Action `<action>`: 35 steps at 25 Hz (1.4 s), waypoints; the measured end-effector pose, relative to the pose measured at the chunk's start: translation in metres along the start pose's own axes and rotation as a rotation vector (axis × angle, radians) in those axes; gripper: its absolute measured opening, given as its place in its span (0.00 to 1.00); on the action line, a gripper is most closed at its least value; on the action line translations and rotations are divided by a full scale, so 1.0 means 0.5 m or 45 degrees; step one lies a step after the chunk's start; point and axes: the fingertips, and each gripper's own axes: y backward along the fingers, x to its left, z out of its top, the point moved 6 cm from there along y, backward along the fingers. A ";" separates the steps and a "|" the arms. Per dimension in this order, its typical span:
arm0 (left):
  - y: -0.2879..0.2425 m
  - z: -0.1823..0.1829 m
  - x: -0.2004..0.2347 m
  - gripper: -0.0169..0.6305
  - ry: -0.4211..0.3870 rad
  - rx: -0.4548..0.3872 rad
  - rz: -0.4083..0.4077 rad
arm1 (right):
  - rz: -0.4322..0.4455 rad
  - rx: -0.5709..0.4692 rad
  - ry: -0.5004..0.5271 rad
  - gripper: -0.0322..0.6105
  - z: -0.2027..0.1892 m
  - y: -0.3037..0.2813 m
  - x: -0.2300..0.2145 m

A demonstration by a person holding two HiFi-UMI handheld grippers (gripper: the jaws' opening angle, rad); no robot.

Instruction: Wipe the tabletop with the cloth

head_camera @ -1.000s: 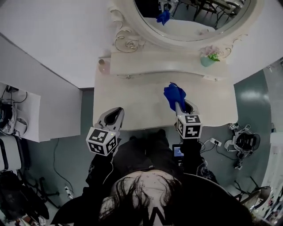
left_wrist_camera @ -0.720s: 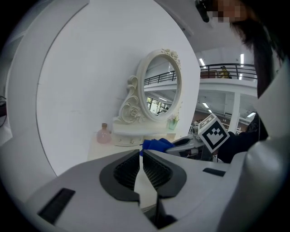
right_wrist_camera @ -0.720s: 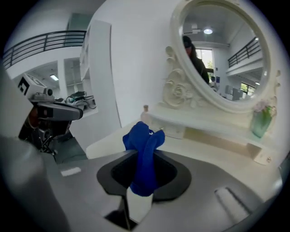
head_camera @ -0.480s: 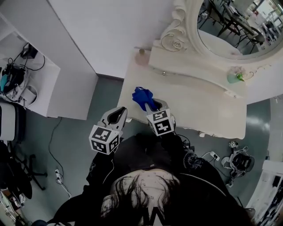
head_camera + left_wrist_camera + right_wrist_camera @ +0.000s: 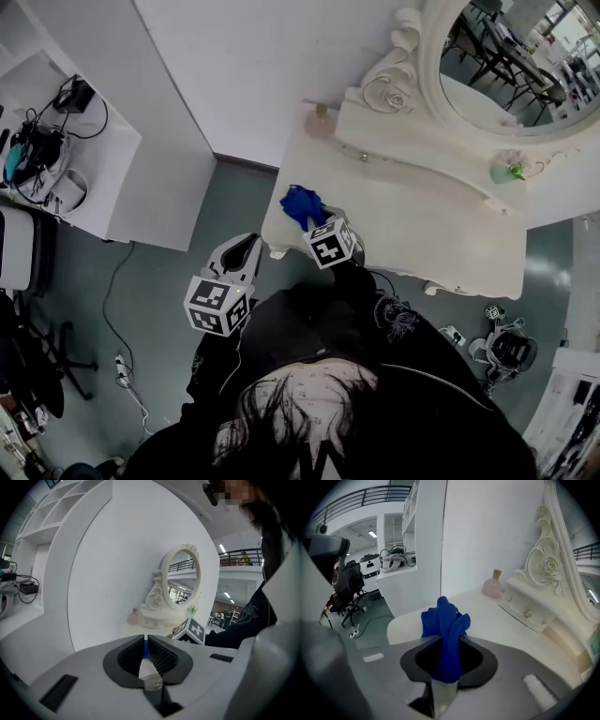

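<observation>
A bunched blue cloth [image 5: 300, 203] [image 5: 442, 619] rests on the cream tabletop [image 5: 412, 225] [image 5: 487, 607] near its front left corner. My right gripper [image 5: 314, 222] [image 5: 450, 639] is shut on it, with the cloth sticking out past the jaws. My left gripper [image 5: 246, 246] [image 5: 146, 641] hangs over the floor just left of the table, jaws closed with nothing between them. In the left gripper view the right gripper's marker cube [image 5: 192, 631] shows ahead, and a sliver of blue shows through the slit.
A pink bottle [image 5: 322, 118] [image 5: 492, 587] stands at the back left corner, beside a raised drawer ledge [image 5: 529, 610] under the oval mirror [image 5: 506, 66] [image 5: 183, 581]. A small green pot [image 5: 507, 172] sits on the ledge's right. A white shelf unit with cables [image 5: 47, 159] stands to the left.
My right gripper has carried the cloth from the table's right middle across to its front left corner. The left gripper has stayed beside the table edge.
</observation>
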 end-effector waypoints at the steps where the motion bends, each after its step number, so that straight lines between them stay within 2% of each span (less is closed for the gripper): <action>1: 0.001 -0.002 0.001 0.03 0.003 0.001 0.000 | -0.001 0.000 0.008 0.18 -0.007 -0.002 -0.003; 7: -0.021 -0.002 -0.007 0.03 -0.001 0.013 -0.051 | -0.040 -0.011 0.037 0.18 -0.029 0.011 -0.028; 17: -0.107 0.014 -0.105 0.03 -0.092 0.064 -0.224 | -0.212 0.014 -0.141 0.18 -0.134 0.092 -0.190; 23: -0.159 0.020 -0.185 0.03 -0.137 0.090 -0.262 | -0.313 0.014 -0.257 0.18 -0.221 0.158 -0.309; 29: -0.233 0.018 -0.317 0.03 -0.166 0.113 -0.299 | -0.369 0.005 -0.329 0.18 -0.327 0.246 -0.431; 35: -0.331 -0.002 -0.519 0.03 -0.185 0.132 -0.386 | -0.396 -0.002 -0.368 0.18 -0.449 0.346 -0.566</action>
